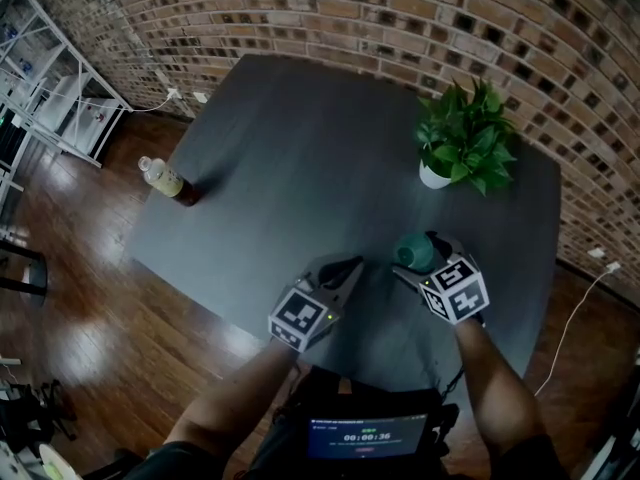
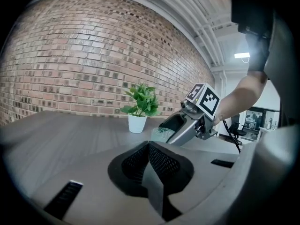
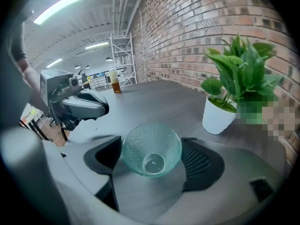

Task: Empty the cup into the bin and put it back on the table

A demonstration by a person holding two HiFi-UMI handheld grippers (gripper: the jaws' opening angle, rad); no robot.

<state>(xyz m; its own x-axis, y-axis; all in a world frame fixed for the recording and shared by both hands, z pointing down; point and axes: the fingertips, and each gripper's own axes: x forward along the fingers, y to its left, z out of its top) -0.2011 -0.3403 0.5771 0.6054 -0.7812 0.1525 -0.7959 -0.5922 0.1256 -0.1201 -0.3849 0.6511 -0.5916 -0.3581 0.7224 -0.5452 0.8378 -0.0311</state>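
Right claw (image 3: pixel 153 160) clamped on a little dimpled, pale green glass cup (image 3: pixel 151 146), low over the near side of the dark grey matte counter (image 1: pixel 300 138)

The cup is cone-shaped with a pebbly texture and a small round base. It sits between the two black ribbed pads, open mouth facing back at the right gripper view. Can't tell if it's touching the counter. The left claw (image 2: pixel 149 149) is pinched together on nothing, parked just beside it. Both forearms reach forward from the bottom of the head view. There's a leafy green plant in a white pot (image 1: pixel 462 140) near the red brick wall (image 1: pixel 400 8), and a clear bottle of amber liquid (image 1: pixel 168 180) at the far left edge.
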